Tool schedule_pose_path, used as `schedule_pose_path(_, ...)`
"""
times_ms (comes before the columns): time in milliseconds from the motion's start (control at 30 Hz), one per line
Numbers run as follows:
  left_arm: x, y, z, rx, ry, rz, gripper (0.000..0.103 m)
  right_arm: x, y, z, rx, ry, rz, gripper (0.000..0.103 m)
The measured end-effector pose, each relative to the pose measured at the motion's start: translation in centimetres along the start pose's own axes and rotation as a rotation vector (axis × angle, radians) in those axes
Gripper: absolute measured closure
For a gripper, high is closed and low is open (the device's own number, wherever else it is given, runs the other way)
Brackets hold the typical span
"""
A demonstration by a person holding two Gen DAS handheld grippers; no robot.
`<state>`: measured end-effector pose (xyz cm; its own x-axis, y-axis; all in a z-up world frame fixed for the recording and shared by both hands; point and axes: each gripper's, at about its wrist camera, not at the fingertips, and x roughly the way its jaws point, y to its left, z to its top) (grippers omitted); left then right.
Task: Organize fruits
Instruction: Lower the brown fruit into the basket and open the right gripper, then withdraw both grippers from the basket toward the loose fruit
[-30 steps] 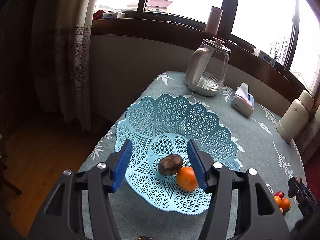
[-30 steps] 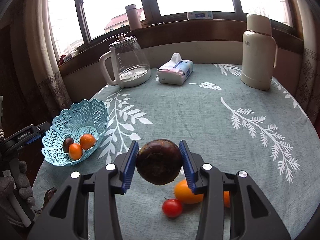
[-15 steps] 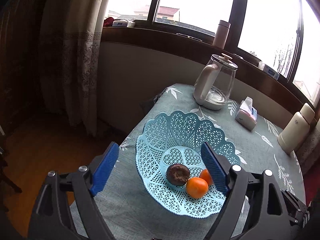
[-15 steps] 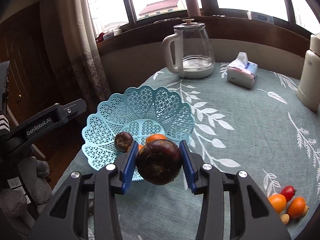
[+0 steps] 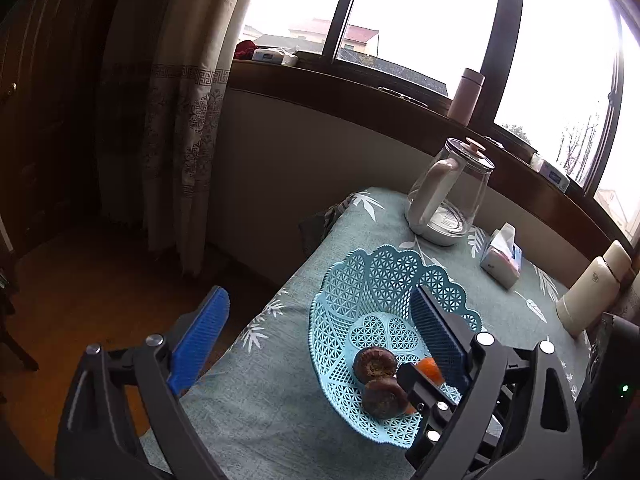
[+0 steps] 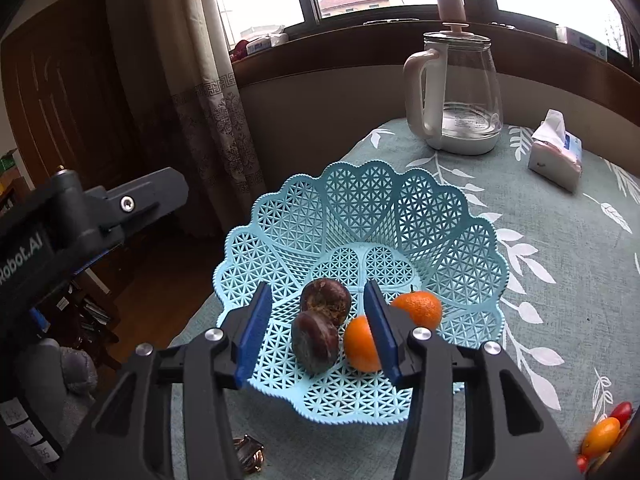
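Right hand-held gripper [image 6: 316, 334]: jaws parted wider than the fruit between them, gripping nothing. The dark brown fruit [image 6: 314, 342] lies in the blue lattice basket [image 6: 360, 216] between the blue pads, with a clear gap visible to the left pad; contact with the right pad cannot be confirmed or excluded. Judgement: the placing step for this fruit is at its release stage.

Left hand-held gripper [image 5: 320, 332]: jaws spread wide, empty, held at the counter edge beside the basket. Its right finger overlaps the basket's near side in the left wrist view.

Basket contents: a second dark brown fruit [image 6: 326, 301] just behind the first and touching it, and two oranges [image 6: 416, 310] to the right, the nearer partly hidden by the right pad.

Orientation: the released fruit is a flattened round, resting on edge. Its broad face points toward the camera and slightly left; its short axis runs roughly along the gripper's line of sight. No distinct long axis is evident.

Remaining work: small orange and red fruits [image 6: 602, 434] lie loose on the counter [image 6: 560, 208] at the lower right, well apart from the basket.

Next move, as judged: withdraw the right gripper upward and back, clearing the basket's scalloped rim without nudging the nearer orange, then travel right to the loose fruits. The on-edge fruit may roll once unsupported.
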<state>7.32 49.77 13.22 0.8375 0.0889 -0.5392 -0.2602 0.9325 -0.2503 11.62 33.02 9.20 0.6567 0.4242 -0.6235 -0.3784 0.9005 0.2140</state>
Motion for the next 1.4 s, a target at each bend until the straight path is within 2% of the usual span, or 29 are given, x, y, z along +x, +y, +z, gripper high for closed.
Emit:
schedule_pose_path(433, 0.3, -0.7, -0.5, 0.016, 0.014, -0.003, 0.009, -1.7, -5.4, -1.4, 0.159, -0.017, -0.057, 0.053)
schedule_pose_path(1000, 0.2, -2.6, -1.1, 0.059, 0.018, -0.028, 0.009, -3.9, -6.8, -2.5, 0.137, -0.055, -0.265, 0.051)
schedule_pose_path(1400, 0.1, -4.4, -1.9, 0.113, 0.026, -0.051, 0.009, -4.6, -8.2, -3.3, 0.159, -0.055, -0.312, 0.051)
